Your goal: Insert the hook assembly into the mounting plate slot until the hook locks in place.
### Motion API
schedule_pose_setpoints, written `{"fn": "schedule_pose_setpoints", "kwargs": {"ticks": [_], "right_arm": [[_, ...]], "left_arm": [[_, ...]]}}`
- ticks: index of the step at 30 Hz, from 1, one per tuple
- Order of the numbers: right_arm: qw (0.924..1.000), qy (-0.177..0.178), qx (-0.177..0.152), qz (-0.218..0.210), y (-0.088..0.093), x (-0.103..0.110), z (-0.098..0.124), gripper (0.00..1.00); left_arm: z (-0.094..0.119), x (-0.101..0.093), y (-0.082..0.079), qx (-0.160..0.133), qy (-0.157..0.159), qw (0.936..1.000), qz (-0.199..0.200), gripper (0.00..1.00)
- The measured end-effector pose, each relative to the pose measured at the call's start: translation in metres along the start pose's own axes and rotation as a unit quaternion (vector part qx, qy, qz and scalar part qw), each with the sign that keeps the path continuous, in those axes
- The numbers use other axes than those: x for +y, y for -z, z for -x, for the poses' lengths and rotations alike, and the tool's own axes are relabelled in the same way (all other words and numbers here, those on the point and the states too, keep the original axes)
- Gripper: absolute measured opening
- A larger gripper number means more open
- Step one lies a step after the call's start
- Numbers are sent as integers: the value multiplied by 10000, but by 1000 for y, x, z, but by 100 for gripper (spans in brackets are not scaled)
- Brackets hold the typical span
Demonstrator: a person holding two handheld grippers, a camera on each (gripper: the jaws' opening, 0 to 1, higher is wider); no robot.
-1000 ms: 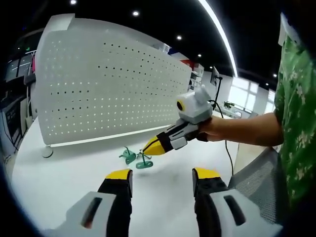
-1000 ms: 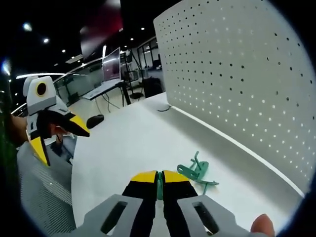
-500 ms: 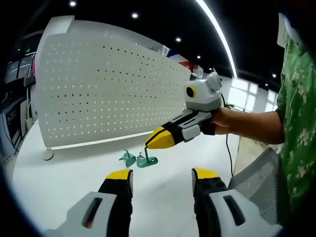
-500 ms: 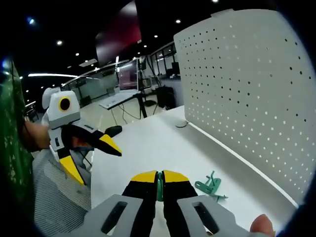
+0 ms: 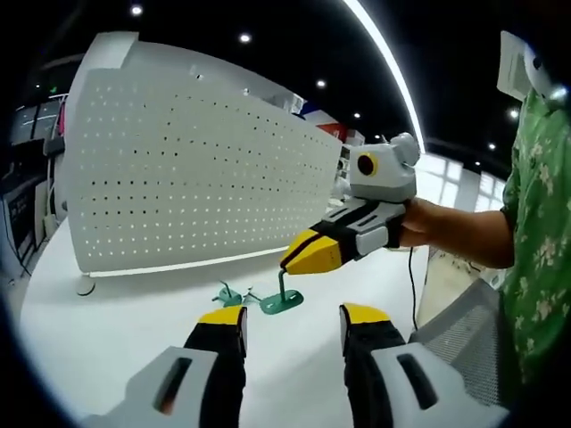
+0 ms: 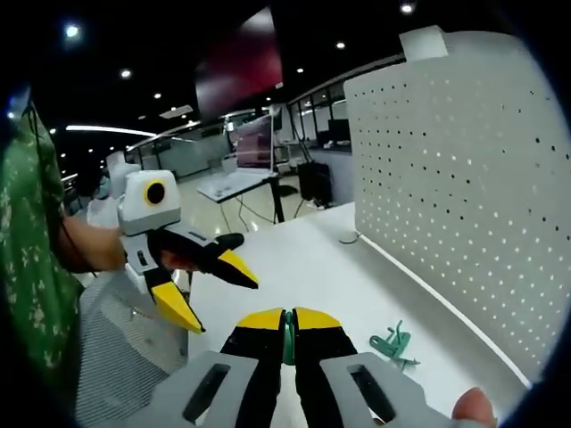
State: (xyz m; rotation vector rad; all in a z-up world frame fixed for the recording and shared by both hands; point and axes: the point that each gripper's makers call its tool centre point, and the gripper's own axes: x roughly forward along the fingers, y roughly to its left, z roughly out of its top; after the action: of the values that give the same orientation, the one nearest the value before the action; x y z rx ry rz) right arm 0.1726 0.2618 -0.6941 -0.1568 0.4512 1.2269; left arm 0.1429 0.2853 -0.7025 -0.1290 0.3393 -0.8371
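Note:
A white perforated mounting plate (image 5: 196,169) stands upright on the table; it fills the right side (image 6: 464,196) of the right gripper view. My right gripper (image 6: 287,314) is shut on a green hook piece (image 6: 287,332). From the left gripper view, that right gripper (image 5: 299,257) hovers above the table, and the green hook (image 5: 282,299) hangs below its tips. Another green hook part (image 5: 228,292) lies on the table near the plate's foot, also visible as a green part (image 6: 393,343). My left gripper (image 5: 293,316) is open and holds nothing. It appears open at the left (image 6: 223,303).
The white table (image 5: 107,330) runs along the plate's base. A grey mesh chair (image 6: 116,357) stands beside the table edge. A person's arm in a green patterned sleeve (image 5: 535,241) holds the right gripper. Desks with monitors (image 6: 254,156) sit in the background.
The right gripper has risen off the table with the green hook held in it, away from the other hook part. The left gripper stays open and low.

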Motion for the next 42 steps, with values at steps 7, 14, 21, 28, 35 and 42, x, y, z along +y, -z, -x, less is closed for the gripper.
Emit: {"fn": "schedule_pose_setpoints", "kwargs": {"ticks": [7, 14, 21, 28, 35, 42], "right_arm": [[9998, -125, -69, 147, -11, 17, 4, 2], [9993, -259, -77, 272, -16, 30, 6, 2], [9985, -428, -146, 308, -24, 43, 7, 2], [9977, -534, -136, 395, -27, 52, 7, 2], [9974, -559, -116, 450, -27, 56, 8, 2], [9969, -593, -79, 516, -28, 61, 9, 2]], "left_arm": [[-5, -9, -3, 246, 288, 9975, -588, 37], [-4, -11, -11, 217, 455, 9962, -716, 33], [-3, -15, -19, 74, 599, 9956, -718, 25], [-4, -21, -20, 25, 721, 9940, -821, 18], [-4, -27, -20, 33, 829, 9923, -916, 9], [-4, -30, -21, 32, 875, 9915, -964, 5]]}}
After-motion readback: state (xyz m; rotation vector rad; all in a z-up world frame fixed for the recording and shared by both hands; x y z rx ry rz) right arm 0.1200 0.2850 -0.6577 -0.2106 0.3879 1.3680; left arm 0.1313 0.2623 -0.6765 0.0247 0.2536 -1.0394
